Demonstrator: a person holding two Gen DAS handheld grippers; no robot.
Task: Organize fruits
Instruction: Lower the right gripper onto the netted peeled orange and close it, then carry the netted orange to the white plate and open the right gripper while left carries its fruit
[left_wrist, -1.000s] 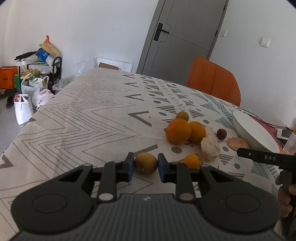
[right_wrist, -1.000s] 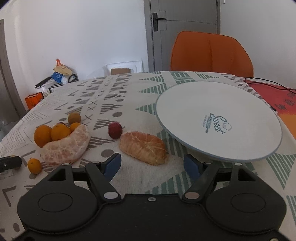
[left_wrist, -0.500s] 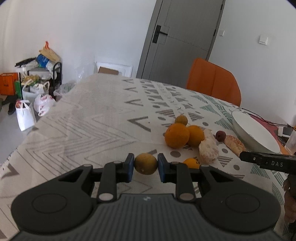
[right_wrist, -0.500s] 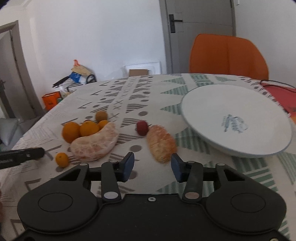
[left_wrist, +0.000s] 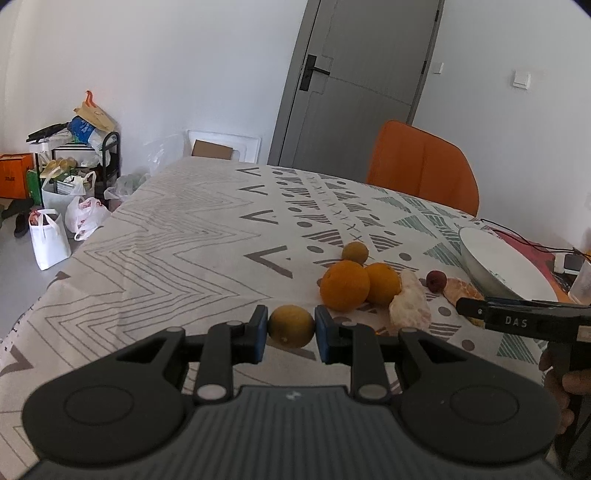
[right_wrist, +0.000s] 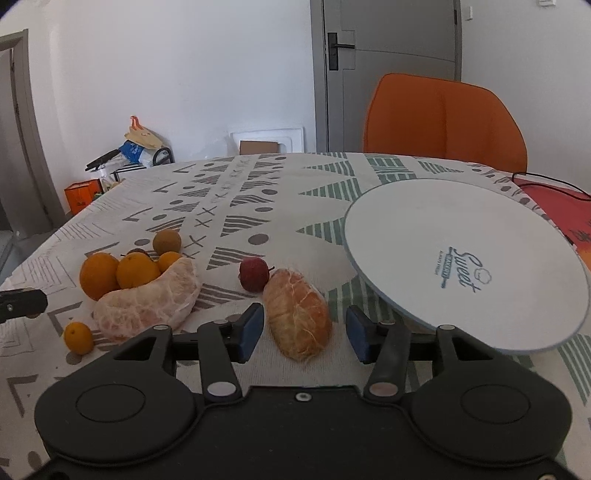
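My left gripper (left_wrist: 290, 329) is shut on a small yellow-brown round fruit (left_wrist: 291, 324), held just above the patterned tablecloth (left_wrist: 177, 258). Beyond it lie two oranges (left_wrist: 344, 285), a small brownish fruit (left_wrist: 354, 252), a pale peeled segment (left_wrist: 410, 306) and a red fruit (left_wrist: 436, 280). In the right wrist view my right gripper (right_wrist: 304, 328) straddles a peeled orange piece (right_wrist: 295, 314). Its jaws are opening, and the pads stand clear of the piece. A white plate (right_wrist: 461, 236) sits to the right.
A small orange (right_wrist: 78, 336) lies near the table's front left. An orange chair (right_wrist: 443, 122) stands behind the table, and a black cable (right_wrist: 554, 182) runs along the far right edge. Bags and a rack (left_wrist: 62, 184) sit on the floor at left.
The right gripper came closer to the peeled orange piece, which now lies between its jaws; the jaws narrowed from wide, then widened slightly. The left gripper still holds its fruit.
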